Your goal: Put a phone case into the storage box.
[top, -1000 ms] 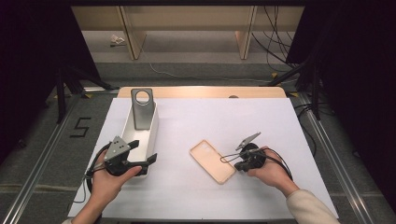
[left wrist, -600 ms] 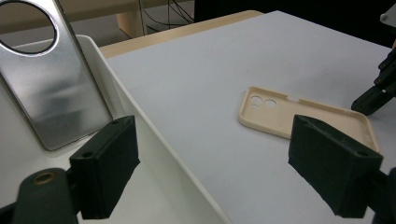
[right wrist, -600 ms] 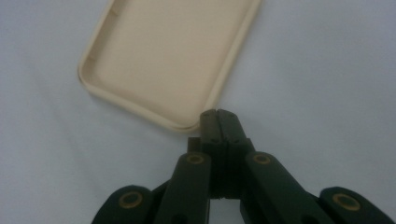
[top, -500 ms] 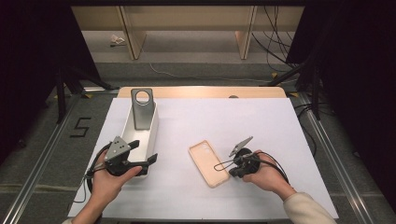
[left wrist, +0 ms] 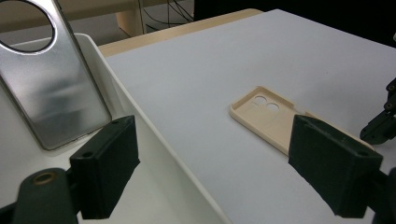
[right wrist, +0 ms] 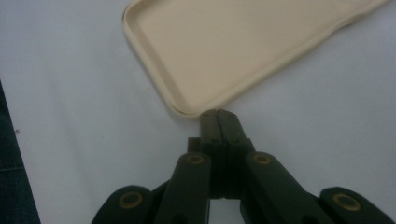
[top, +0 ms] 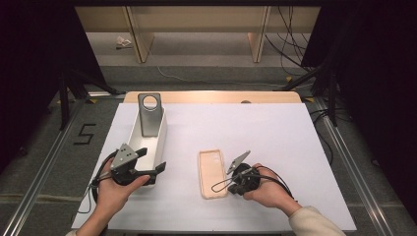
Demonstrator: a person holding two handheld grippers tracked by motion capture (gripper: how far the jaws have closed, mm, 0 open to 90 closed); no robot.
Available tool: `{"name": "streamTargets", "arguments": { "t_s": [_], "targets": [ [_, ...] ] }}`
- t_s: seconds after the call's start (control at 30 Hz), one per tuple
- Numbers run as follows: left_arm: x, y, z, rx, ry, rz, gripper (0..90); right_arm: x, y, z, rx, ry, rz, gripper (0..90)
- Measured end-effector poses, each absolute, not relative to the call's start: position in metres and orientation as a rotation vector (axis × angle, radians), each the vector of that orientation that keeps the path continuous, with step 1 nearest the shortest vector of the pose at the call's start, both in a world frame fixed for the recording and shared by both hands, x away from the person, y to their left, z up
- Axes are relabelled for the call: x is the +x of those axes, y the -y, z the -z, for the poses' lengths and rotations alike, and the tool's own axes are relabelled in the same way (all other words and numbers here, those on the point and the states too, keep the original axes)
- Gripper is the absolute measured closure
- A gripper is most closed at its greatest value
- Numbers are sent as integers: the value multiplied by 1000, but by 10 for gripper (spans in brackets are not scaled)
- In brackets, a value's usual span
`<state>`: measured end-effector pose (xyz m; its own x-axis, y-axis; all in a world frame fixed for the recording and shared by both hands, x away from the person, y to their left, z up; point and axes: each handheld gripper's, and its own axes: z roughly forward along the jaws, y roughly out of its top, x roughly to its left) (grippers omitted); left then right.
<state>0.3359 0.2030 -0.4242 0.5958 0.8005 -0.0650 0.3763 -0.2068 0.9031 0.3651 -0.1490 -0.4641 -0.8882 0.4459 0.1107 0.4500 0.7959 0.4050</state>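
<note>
A beige phone case (top: 211, 169) lies hollow side up on the white table cover (top: 275, 137). My right gripper (top: 227, 187) is shut, and its tips (right wrist: 219, 114) touch the case's (right wrist: 243, 46) near rim with nothing between them. A white bin (top: 158, 140) stands at the left with a silver phone case (top: 149, 115) leaning against its far end. My left gripper (top: 151, 160) is open at the bin's near end, and the bin's right wall (left wrist: 161, 154) runs between its jaws. The silver case (left wrist: 51, 93) and the beige case (left wrist: 266, 114) lie beyond those jaws.
The cover ends on a wooden table edge (top: 211, 97) at the back. Metal rails run along both sides of the table, and a "5" (top: 84, 133) is marked on the floor at the left. Shelving and cables (top: 290, 44) stand behind.
My right gripper has moved left against the beige case, which has slid left and turned to lie straighter. The left gripper has kept still.
</note>
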Motion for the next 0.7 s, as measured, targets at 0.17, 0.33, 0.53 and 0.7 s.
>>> {"name": "streamTargets", "arguments": {
  "t_s": [0.17, 0.33, 0.53, 0.7],
  "targets": [
    [336, -203, 425, 1812, -958, -524, 155, 364, 144, 465, -723, 2967, 685, 900],
    [336, -203, 425, 1812, -958, -524, 155, 363, 142, 466, -704, 2969, 699, 900],
    [336, -203, 425, 1813, -958, -524, 156, 361, 137, 467, -688, 2968, 714, 900],
    [336, -203, 425, 1813, -957, -523, 157, 361, 136, 467, -675, 2968, 722, 900]
  ]
}}
